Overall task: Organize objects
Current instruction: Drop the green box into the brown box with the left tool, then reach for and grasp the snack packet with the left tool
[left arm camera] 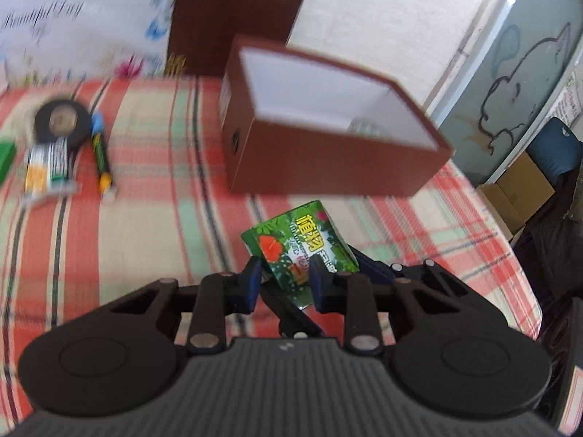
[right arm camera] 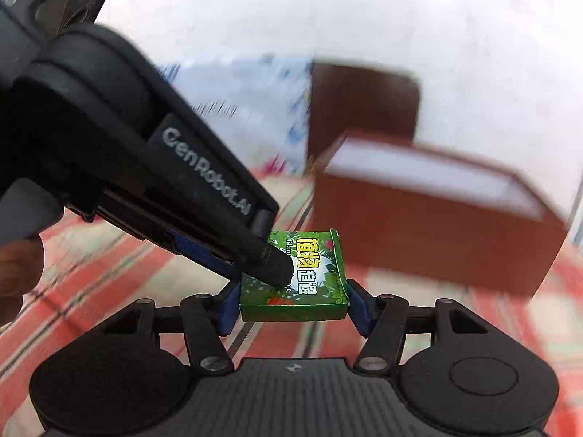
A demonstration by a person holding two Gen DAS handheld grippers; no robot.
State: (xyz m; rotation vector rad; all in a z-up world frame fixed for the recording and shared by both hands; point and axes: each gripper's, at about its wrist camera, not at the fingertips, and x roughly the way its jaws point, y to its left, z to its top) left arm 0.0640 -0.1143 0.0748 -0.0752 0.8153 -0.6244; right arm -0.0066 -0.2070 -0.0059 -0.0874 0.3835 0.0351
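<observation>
- both grippers pinching 1 green packet (right arm camera: 298,284): right gripper (right arm camera: 291,304) fingers on its 2 sides, left gripper (left arm camera: 284,276) fingers on a corner
- packet's held up over the plaid table (left arm camera: 145,218)
- open brown box (left arm camera: 328,145) behind it
- tape roll (left arm camera: 62,123) and batteries (left arm camera: 100,153) far left

**Black linkage grippers with blue pads**

The left gripper (left arm camera: 284,276) has matte black linkage arms, silver rivets, round black hubs, a ribbed grey base and blue finger pads (left arm camera: 245,284). The right gripper (right arm camera: 293,304) matches it. White "GenRobot.AI" lettering (right arm camera: 207,171) marks a black finger.
</observation>
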